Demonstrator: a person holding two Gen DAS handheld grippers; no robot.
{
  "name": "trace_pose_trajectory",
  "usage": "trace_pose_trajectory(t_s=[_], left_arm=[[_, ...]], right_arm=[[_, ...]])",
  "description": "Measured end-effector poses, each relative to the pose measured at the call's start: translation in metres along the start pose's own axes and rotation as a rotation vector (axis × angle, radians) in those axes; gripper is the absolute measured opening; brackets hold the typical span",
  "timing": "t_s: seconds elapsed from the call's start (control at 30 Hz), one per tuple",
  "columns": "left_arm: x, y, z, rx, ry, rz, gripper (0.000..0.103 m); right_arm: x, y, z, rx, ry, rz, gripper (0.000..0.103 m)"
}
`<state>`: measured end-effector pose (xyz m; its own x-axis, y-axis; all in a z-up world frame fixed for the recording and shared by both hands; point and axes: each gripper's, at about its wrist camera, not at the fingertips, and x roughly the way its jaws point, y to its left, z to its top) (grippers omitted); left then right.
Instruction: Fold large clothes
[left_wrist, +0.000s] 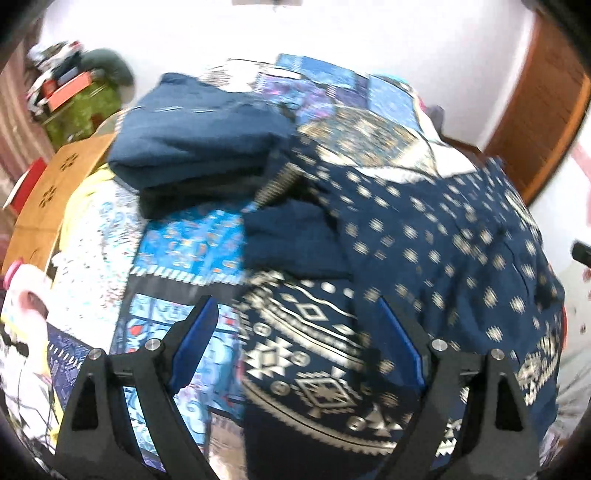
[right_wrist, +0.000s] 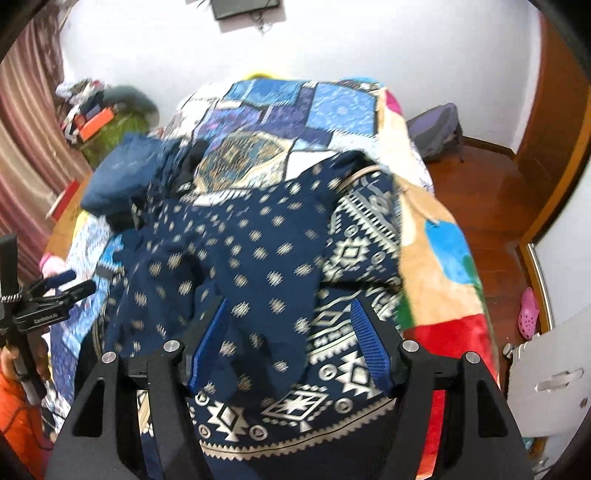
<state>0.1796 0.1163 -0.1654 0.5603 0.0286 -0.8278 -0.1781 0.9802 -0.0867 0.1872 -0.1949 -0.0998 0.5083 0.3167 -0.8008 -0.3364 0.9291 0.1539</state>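
A large navy garment (left_wrist: 424, 240) with cream star dots and a geometric border lies rumpled on the patchwork bedspread (left_wrist: 192, 240). My left gripper (left_wrist: 295, 306) hovers open over its bordered hem, and nothing is pinched between the blue pads. In the right wrist view the same garment (right_wrist: 258, 240) fills the middle of the bed. My right gripper (right_wrist: 290, 306) stands open just above it, the cloth lying under the fingers. The left gripper (right_wrist: 79, 281) shows at the left edge of that view, held by a hand in an orange sleeve (right_wrist: 18, 417).
A stack of folded dark blue clothes (left_wrist: 199, 140) sits on the bed's far left. A wooden stool (left_wrist: 48, 195) and a clutter pile (left_wrist: 74, 99) stand left of the bed. On the right are wooden floor, a grey backpack (right_wrist: 436, 129), a pink shoe (right_wrist: 528, 314) and a white cabinet (right_wrist: 546, 387).
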Motion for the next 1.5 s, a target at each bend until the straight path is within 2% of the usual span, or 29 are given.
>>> trace_pose_trajectory(t_s=[0.1, 0.2, 0.43, 0.5, 0.67, 0.73, 0.83, 1.0, 1.1, 1.17, 1.2, 1.23, 1.27, 1.3, 1.33, 1.37, 1.4, 1.43, 1.47, 1.5], left_arm=[[0.006, 0.022, 0.007, -0.074, 0.003, 0.008, 0.086], [0.019, 0.041, 0.011, -0.160, 0.021, -0.026, 0.086], [0.073, 0.070, 0.016, -0.348, 0.134, -0.180, 0.086], [0.092, 0.074, 0.016, -0.394, 0.163, -0.224, 0.086], [0.128, 0.082, 0.018, -0.495, 0.194, -0.308, 0.086], [0.140, 0.083, 0.020, -0.525, 0.203, -0.348, 0.086], [0.151, 0.081, 0.026, -0.522, 0.202, -0.354, 0.086], [0.164, 0.065, 0.043, -0.441, 0.194, -0.381, 0.089], [0.168, 0.053, 0.051, -0.380, 0.185, -0.376, 0.090], [0.168, 0.042, 0.056, -0.342, 0.175, -0.363, 0.090], [0.166, 0.038, 0.057, -0.327, 0.167, -0.355, 0.089], [0.163, 0.032, 0.059, -0.310, 0.156, -0.342, 0.080], [0.159, 0.026, 0.060, -0.287, 0.144, -0.325, 0.072], [0.155, 0.018, 0.062, -0.260, 0.133, -0.299, 0.068], [0.150, 0.011, 0.062, -0.225, 0.126, -0.253, 0.060], [0.147, 0.004, 0.063, -0.197, 0.124, -0.232, 0.045], [0.143, -0.001, 0.064, -0.174, 0.118, -0.219, 0.040], [0.137, -0.007, 0.065, -0.154, 0.110, -0.194, 0.027], [0.132, -0.010, 0.067, -0.147, 0.112, -0.201, 0.017], [0.127, -0.012, 0.069, -0.155, 0.118, -0.214, 0.017]], right_arm=[[-0.003, -0.014, 0.007, 0.048, -0.023, 0.002, 0.064], [-0.001, -0.027, 0.014, 0.087, -0.032, -0.005, 0.064], [0.023, -0.058, 0.027, 0.173, -0.001, 0.003, 0.064], [0.035, -0.070, 0.029, 0.209, 0.020, 0.030, 0.064], [0.071, -0.096, 0.038, 0.324, 0.097, 0.172, 0.064], [0.083, -0.103, 0.042, 0.359, 0.110, 0.187, 0.064], [0.103, -0.110, 0.050, 0.375, 0.136, 0.189, 0.064], [0.128, -0.105, 0.057, 0.353, 0.197, 0.251, 0.064], [0.130, -0.098, 0.059, 0.296, 0.176, 0.221, 0.064], [0.131, -0.095, 0.062, 0.284, 0.165, 0.210, 0.059], [0.129, -0.095, 0.062, 0.287, 0.161, 0.205, 0.050], [0.127, -0.096, 0.062, 0.290, 0.159, 0.194, 0.037], [0.126, -0.098, 0.062, 0.297, 0.157, 0.191, 0.032], [0.123, -0.099, 0.061, 0.307, 0.150, 0.202, 0.024], [0.122, -0.100, 0.063, 0.317, 0.141, 0.216, 0.019], [0.117, -0.101, 0.063, 0.321, 0.126, 0.238, 0.017], [0.114, -0.099, 0.064, 0.316, 0.117, 0.249, 0.016], [0.109, -0.095, 0.066, 0.305, 0.106, 0.268, 0.015], [0.104, -0.093, 0.067, 0.300, 0.098, 0.281, 0.014], [0.097, -0.091, 0.069, 0.297, 0.087, 0.300, 0.014]])
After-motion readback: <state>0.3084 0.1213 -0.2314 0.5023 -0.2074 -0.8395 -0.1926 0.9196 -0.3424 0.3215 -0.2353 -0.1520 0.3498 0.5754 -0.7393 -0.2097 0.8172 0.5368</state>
